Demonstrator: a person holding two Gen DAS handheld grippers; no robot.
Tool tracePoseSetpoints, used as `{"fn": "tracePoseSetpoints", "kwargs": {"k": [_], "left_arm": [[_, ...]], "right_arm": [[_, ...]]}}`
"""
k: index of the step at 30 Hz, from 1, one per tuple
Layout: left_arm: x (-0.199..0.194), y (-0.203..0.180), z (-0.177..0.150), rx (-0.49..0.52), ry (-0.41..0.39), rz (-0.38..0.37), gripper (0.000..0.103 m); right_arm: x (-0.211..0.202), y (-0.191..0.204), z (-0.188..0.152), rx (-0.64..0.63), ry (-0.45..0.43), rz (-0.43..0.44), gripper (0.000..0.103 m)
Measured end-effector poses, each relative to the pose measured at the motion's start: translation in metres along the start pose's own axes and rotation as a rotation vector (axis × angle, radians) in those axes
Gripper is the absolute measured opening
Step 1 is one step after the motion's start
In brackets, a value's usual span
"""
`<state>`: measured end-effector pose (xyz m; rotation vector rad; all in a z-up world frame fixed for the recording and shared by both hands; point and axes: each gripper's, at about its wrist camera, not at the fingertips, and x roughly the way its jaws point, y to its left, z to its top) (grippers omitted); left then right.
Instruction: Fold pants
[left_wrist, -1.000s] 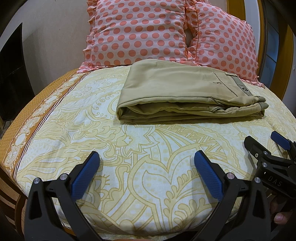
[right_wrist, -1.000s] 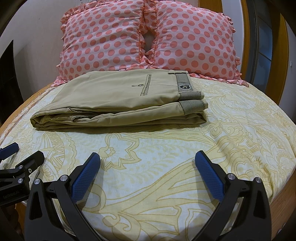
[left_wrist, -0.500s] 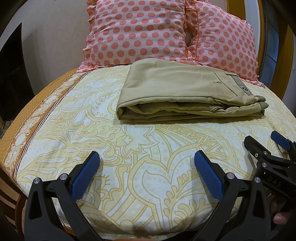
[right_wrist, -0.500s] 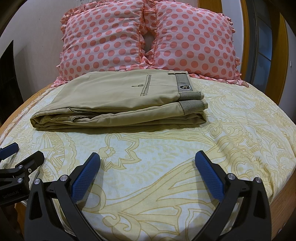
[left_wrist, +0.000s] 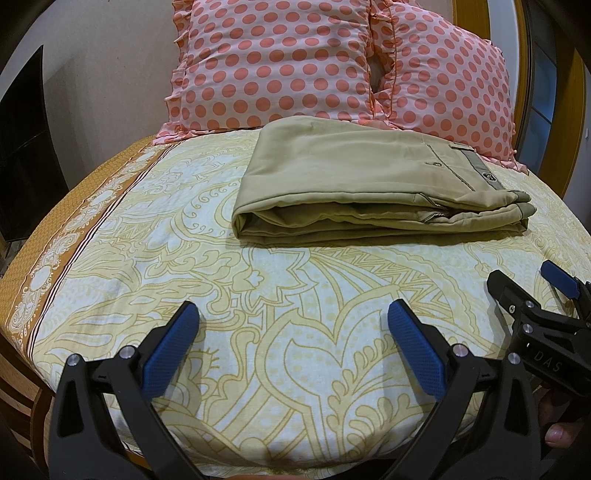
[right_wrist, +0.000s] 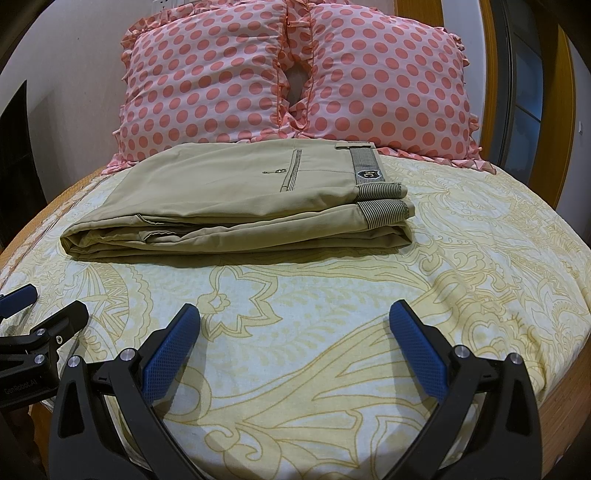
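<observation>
Bed surface: yellow patterned bedsheet (left_wrist: 295, 295) fills the lower and middle frame in both wrist views. Nearest, bottom of frame: left gripper (left_wrist: 291, 343) with blue pads spread wide, holding nothing; right gripper (right_wrist: 293, 343) likewise spread and empty. Both sit low over the sheet, well apart from the cloth. Mid-frame: khaki pants (right_wrist: 236, 206), folded into a flat stack, striped waistband at right. Beyond, upper frame: two pink polka-dot pillows (right_wrist: 295, 74) just behind the pants.
</observation>
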<state>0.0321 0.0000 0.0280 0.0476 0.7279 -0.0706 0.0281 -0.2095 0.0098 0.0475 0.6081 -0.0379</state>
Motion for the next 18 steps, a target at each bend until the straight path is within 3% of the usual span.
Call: {"fn": "tracePoseSetpoints", "kwargs": {"k": [18], "left_arm": [[0.0009,-0.0017,-0.0017,0.001,0.001,0.000,0.101]], "right_arm": [[0.0006,0.0000,-0.0001,0.001,-0.002,-0.001,0.102]]}}
